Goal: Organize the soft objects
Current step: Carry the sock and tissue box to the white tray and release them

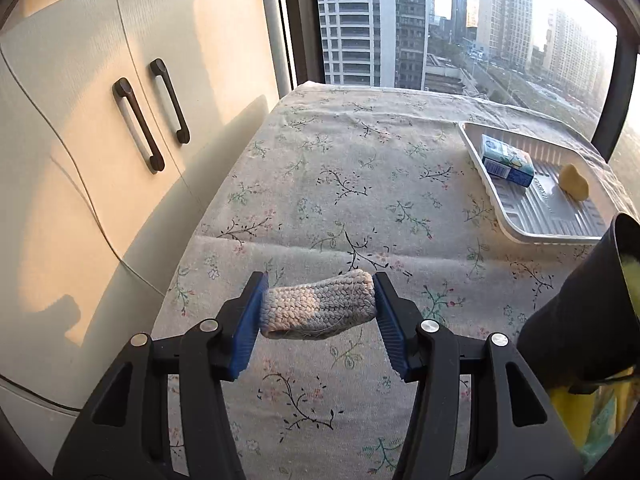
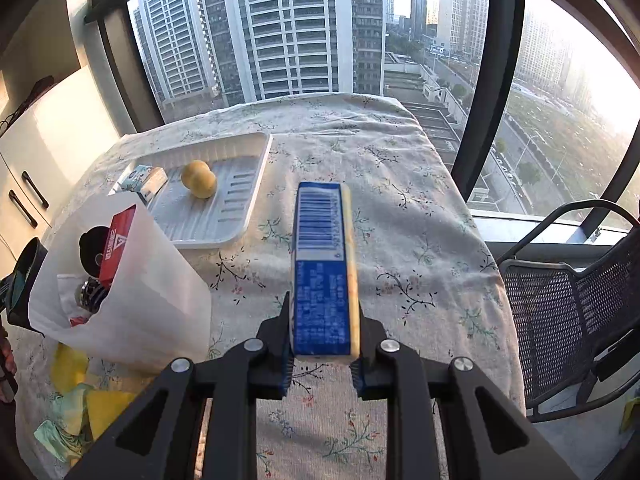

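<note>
Over the flowered cloth of the counter (image 1: 360, 168), we hold a knitted grey and beige pouch (image 1: 319, 306) clamped endwise between the blue pads of the left tool (image 1: 319, 312), lifted clear of the cloth. In the left wrist view the white tray (image 1: 532, 224) lies far to the right, with a blue and white carton (image 1: 507, 162) and a pale yellow foam piece (image 1: 574, 182) inside it, apart from each other; a white cabinet (image 1: 100, 140) with two dark handles stands to the left of the counter. This view shows only a dark edge with yellow behind it at the right border, and we cannot tell what that is. The right wrist view gives us what the left one lacks: the right tool (image 2: 322, 354) is closed on a yellow sponge in a blue printed wrapper (image 2: 322, 264), standing on end with its barcode facing us, above the cloth. To its left a white plastic bag (image 2: 132, 292) stands open just beside the near corner of the tray (image 2: 224, 236), holding a red box (image 2: 116, 246) and some dark items we cannot make out. Yellow and pale green cloths (image 2: 76, 404) lie crumpled in front of the bag. Right of the counter a black mesh chair (image 2: 568, 312) stands by the window.
</note>
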Motion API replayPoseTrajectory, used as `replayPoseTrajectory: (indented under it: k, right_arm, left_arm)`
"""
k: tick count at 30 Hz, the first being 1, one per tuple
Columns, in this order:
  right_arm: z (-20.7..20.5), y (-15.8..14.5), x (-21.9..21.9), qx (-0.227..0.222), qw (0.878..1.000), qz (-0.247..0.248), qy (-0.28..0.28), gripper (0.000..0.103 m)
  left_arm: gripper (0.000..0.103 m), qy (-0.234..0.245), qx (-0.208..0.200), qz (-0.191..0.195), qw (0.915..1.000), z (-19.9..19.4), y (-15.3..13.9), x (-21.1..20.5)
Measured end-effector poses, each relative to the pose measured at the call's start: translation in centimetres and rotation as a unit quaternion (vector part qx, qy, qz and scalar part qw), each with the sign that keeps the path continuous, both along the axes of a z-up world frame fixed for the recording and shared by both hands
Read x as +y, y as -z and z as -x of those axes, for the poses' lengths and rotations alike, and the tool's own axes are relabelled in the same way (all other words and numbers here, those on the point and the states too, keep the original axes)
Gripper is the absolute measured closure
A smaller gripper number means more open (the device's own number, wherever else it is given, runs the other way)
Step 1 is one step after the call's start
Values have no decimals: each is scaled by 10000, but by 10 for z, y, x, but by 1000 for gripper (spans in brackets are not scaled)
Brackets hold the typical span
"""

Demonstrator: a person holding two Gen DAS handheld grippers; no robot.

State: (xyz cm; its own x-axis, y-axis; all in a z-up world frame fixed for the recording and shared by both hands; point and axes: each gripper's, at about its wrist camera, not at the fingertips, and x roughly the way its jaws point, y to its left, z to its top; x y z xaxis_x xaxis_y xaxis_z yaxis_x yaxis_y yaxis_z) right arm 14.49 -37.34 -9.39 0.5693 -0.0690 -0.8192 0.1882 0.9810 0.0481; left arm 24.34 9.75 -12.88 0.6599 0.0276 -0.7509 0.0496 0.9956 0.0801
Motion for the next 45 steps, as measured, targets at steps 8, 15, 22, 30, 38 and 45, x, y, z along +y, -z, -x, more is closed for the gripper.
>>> replayPoseTrajectory:
  k: [8, 15, 22, 30, 38, 45]
  right_arm:
    - [-76, 1, -9, 109, 9997, 126, -151, 79]
    - [-136, 0, 7, 258, 9964, -17, -806, 79]
    - [-187, 9, 52, 630, 9795, -296, -1890, 79]
    - [-225, 35, 86, 970, 9705, 14, -2205, 79]
    - [-244, 34, 75, 1070, 9759, -44, -1901, 79]
    - [-252, 43, 69, 1329, 9733, -373, -1834, 79]
  left_arm:
    - [52, 622, 12, -33, 9981, -73, -6, -35]
    - [52, 1698, 371, 273, 9844, -110, -9, -87]
    - [52, 2888, 561, 254, 9554, -120, -12, -146]
    - [52, 3968, 1079, -97, 9115, -112, 9, -205]
    - [51, 4181, 1298, -300, 8986, -109, 30, -223]
    - [47, 4009, 1209, -332, 9075, -112, 36, -220]
